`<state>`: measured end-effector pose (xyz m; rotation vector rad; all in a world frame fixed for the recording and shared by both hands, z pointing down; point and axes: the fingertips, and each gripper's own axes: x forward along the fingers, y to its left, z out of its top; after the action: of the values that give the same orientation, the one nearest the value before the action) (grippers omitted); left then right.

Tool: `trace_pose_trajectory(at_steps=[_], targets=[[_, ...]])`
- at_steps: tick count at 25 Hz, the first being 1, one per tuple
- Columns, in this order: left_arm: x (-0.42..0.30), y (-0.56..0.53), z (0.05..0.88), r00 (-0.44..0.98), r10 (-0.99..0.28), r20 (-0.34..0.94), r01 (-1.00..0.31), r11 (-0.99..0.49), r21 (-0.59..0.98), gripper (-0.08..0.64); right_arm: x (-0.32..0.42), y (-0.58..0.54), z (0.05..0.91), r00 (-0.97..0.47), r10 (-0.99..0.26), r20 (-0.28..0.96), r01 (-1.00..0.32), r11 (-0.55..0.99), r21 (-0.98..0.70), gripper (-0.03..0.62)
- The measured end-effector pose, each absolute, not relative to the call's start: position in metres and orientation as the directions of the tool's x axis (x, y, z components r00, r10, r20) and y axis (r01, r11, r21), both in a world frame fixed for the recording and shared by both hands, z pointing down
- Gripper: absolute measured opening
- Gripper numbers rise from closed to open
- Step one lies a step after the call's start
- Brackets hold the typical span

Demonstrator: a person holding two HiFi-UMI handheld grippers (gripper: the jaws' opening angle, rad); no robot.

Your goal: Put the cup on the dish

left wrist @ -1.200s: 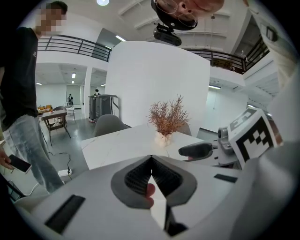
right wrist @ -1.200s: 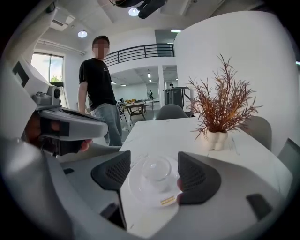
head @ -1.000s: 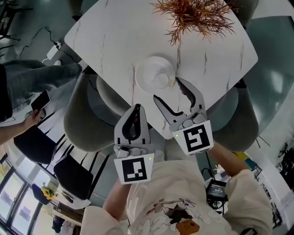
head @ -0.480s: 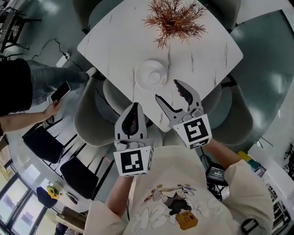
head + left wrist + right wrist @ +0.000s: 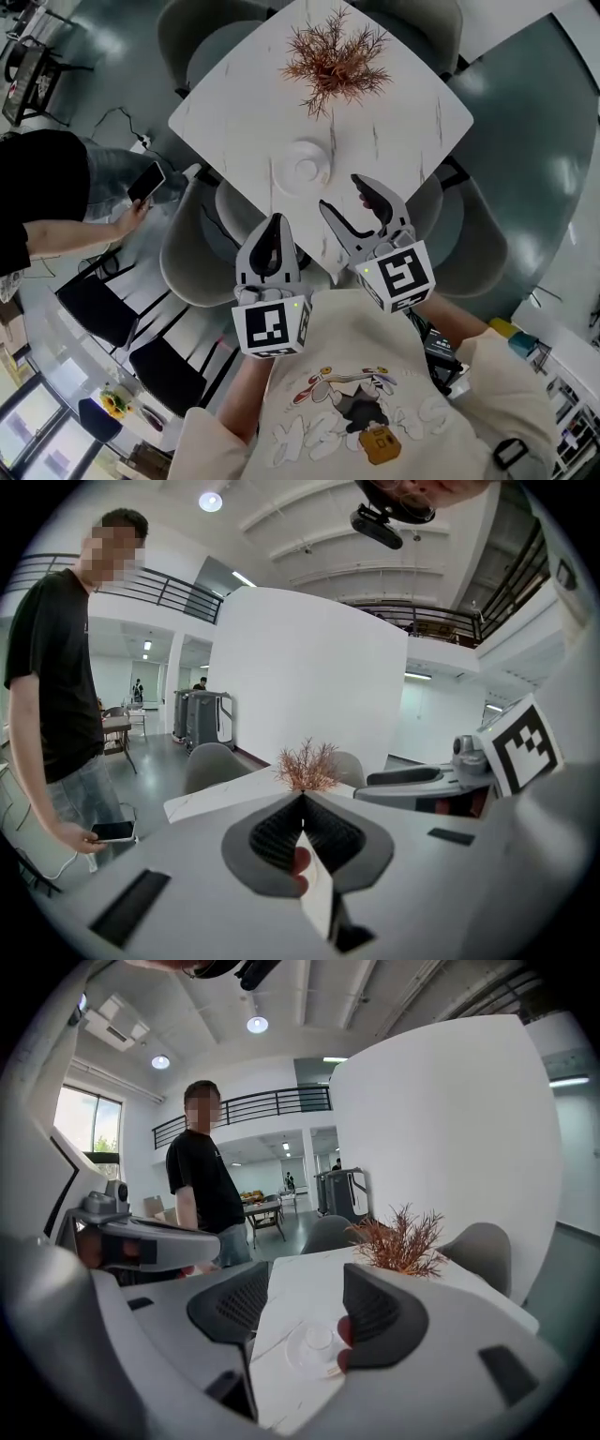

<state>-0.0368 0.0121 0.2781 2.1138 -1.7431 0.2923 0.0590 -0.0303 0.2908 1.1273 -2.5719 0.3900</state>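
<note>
A small white cup (image 5: 308, 169) sits upright on the white dish (image 5: 289, 176) near the front edge of the white marble table (image 5: 403, 103). In the right gripper view the cup (image 5: 319, 1338) and dish (image 5: 292, 1354) show between the jaws, well beyond them. Both grippers hang high above the table's near corner, away from the cup. My left gripper (image 5: 274, 218) is shut with nothing in it (image 5: 302, 797). My right gripper (image 5: 339, 191) is open and empty (image 5: 302, 1309); its jaws have just been closing a little with nothing between them.
A dried reddish plant (image 5: 330, 58) stands at the table's far side. Grey padded chairs (image 5: 192, 258) ring the table. A person in black (image 5: 42, 192) stands at the left holding a phone (image 5: 147, 181). Black chairs (image 5: 94, 314) stand at lower left.
Both grippers have risen away from the table, so the table, cup and dish look smaller and farther. The right jaws have narrowed slightly. The person at the left shows more.
</note>
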Motion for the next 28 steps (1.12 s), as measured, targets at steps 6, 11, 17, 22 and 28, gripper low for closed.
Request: trace_pose_trajectory(at_steps=[6, 11, 17, 22, 28], targets=[[-0.030, 0.019, 0.261, 0.226, -0.904, 0.362, -0.970, -0.176, 0.165, 0.005, 0.060, -0.014, 0.252, -0.655, -0.682, 0.326, -0.744, 0.657, -0.123, 0.218], [-0.027, 0.024, 0.251, 0.233, -0.904, 0.357, -0.968, -0.181, 0.174, 0.005, 0.064, 0.002, 0.233, -0.649, -0.692, 0.315, -0.754, 0.639, -0.150, 0.168], [-0.022, 0.026, 0.237, 0.255, -0.899, 0.357, -0.962, -0.197, 0.191, 0.005, 0.068, 0.010, 0.193, -0.640, -0.723, 0.259, -0.766, 0.628, -0.138, 0.117], [-0.016, 0.023, 0.224, 0.278, -0.894, 0.352, -0.955, -0.217, 0.202, 0.005, 0.082, 0.009, 0.167, -0.584, -0.781, 0.223, -0.811, 0.572, -0.121, 0.047], [0.000, 0.025, 0.210, 0.326, -0.883, 0.338, -0.941, -0.270, 0.203, 0.005, 0.098, 0.009, 0.157, -0.532, -0.823, 0.201, -0.847, 0.516, -0.129, 0.005]])
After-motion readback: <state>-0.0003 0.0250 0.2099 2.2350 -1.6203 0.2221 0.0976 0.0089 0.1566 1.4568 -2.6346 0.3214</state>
